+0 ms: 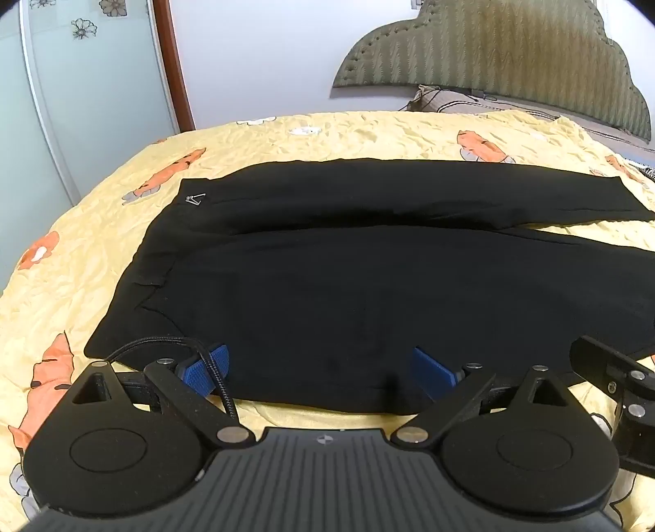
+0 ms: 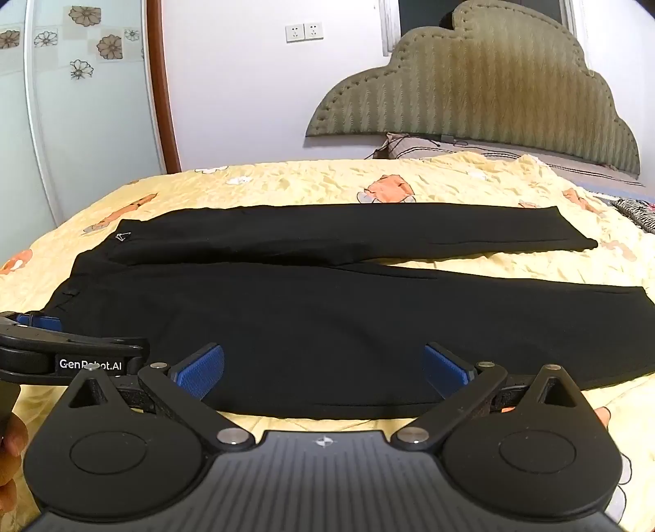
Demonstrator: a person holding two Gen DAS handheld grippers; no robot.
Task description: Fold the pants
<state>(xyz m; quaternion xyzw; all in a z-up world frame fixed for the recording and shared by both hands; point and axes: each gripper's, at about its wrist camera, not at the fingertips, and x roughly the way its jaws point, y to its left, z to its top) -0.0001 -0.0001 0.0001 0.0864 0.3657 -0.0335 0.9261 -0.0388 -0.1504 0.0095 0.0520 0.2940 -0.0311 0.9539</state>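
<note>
While both cameras look along their fingers toward the same bed, each frames a different stretch of it. Black pants (image 1: 368,266) lie flat on a yellow bedspread (image 1: 102,253) printed with orange flowers, waistband to the left and legs running to the right, the far leg angled slightly away from the near one so that a wedge of bedspread shows between them.

Left wrist view: the left gripper (image 1: 321,370) hangs over the near edge of the pants close to the waistband, its blue pads (image 1: 208,368) spread wide with only cloth seen between them and nothing clamped. A braided black cable (image 1: 176,341) crosses in front of the left pad. A small metal clasp (image 1: 195,199) shows at the far corner of the waistband. At the right margin a black part of the right gripper (image 1: 614,376) intrudes. The leg ends run out of frame here.

Right wrist view: the right gripper (image 2: 323,370) hangs over the near leg further along, its fingers likewise standing well apart and holding nothing. Both leg hems are visible in this view alone, as are two wall sockets (image 2: 304,32) and a striped cloth (image 2: 636,215) at the bed's right edge. The left gripper appears at the left margin, carrying a printed label, with part of a hand (image 2: 10,450) below it. A padded green headboard (image 2: 470,82) stands against the wall in both views, with a pillow (image 2: 409,145) at its foot.
</note>
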